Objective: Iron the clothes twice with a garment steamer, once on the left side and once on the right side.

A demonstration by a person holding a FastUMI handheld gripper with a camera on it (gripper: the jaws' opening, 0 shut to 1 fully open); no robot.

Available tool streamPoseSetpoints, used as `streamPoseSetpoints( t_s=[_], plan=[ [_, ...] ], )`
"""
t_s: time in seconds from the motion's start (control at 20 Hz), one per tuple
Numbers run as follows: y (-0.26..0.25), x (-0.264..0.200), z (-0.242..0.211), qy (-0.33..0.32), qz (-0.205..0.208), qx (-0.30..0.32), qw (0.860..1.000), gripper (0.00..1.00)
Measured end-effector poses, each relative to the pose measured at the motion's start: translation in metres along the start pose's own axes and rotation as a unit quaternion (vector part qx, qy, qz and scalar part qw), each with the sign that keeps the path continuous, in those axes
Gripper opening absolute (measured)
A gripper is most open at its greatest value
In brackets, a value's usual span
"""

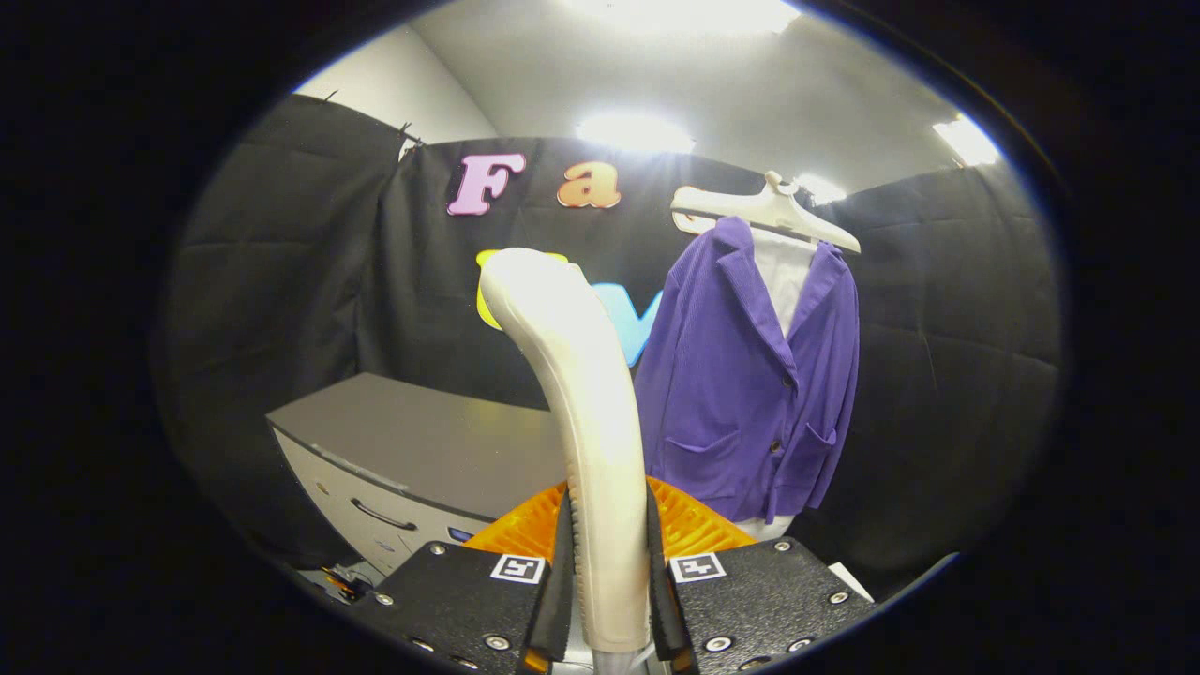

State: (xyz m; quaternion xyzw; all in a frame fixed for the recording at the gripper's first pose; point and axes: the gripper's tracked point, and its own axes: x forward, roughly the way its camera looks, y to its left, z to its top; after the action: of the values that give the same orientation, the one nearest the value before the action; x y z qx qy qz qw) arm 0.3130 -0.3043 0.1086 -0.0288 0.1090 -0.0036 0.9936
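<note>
Gripper view: gripper [607, 581] is pinching the garment steamer [581, 412] handle upright, purple jacket [750, 394] hanging at two o'clock beyond.

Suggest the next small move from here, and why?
Probably carry the garment steamer forward and across toward the purple jacket. The gripper is shut on the steamer's handle, both fingers pressing on it, so the grasp looks done. The jacket hangs on its hanger beyond the fingers, apart from the steamer, so nothing is being ironed yet.
</note>
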Motion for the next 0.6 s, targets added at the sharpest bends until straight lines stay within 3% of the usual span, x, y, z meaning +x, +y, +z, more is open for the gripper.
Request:
streamPoseSetpoints(
  t_s=[0.35,0.6],
  plan=[
    [-0.022,-0.026,0.057,-0.068,0.016,0.074,0.995,0.34],
    [-0.031,-0.030,0.066,-0.085,0.015,0.042,0.995,0.34]
  ],
)
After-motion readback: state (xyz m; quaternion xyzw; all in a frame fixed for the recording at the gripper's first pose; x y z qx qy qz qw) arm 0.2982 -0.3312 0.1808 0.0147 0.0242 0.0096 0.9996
